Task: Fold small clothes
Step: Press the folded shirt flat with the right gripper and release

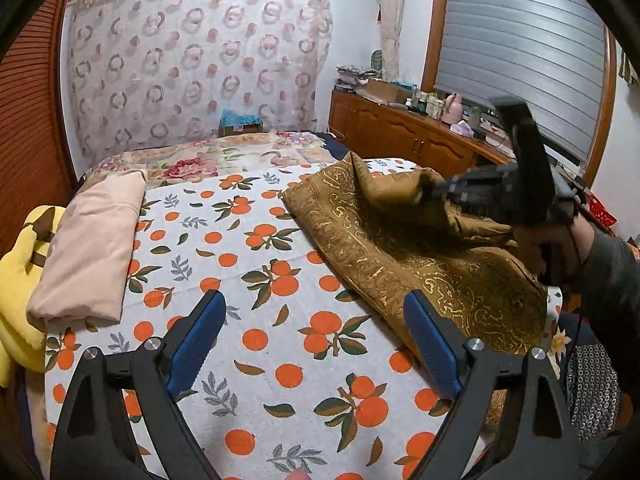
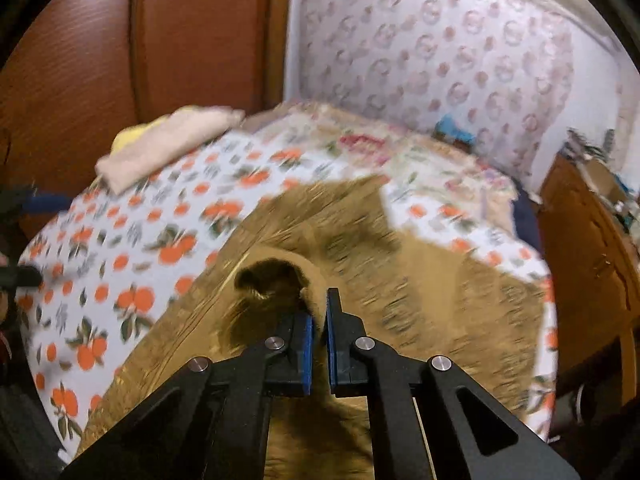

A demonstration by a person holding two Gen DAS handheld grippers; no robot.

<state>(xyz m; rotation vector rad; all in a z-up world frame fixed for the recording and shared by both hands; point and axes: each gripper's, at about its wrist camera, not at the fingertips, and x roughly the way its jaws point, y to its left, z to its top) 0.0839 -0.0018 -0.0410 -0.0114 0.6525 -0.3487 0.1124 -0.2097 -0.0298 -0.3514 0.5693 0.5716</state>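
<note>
The left gripper [image 1: 314,332] hung with its blue-padded fingers [image 1: 192,344] spread wide over the orange-print sheet [image 1: 256,264], nothing between them. Its right finger stood just at the near edge of the brown cloth [image 1: 432,276], whether touching could not be told. The right gripper [image 2: 319,318] had its fingers pressed nearly together, pinching a raised fold of that cloth [image 2: 400,280], which bunched into a dark hollow beside the tips. In the left view it [image 1: 426,194] held the fold lifted off the bed. The cloth was thin and drapey, olive-gold with paisley scrollwork, and lay on the right half of the sheet. Farther left sat a folded beige garment [image 1: 88,248] against a yellow plush [image 1: 16,300]. Beyond lay a floral blanket [image 1: 208,160], a patterned curtain [image 1: 192,60] and a cluttered wooden sideboard [image 1: 408,136].
</note>
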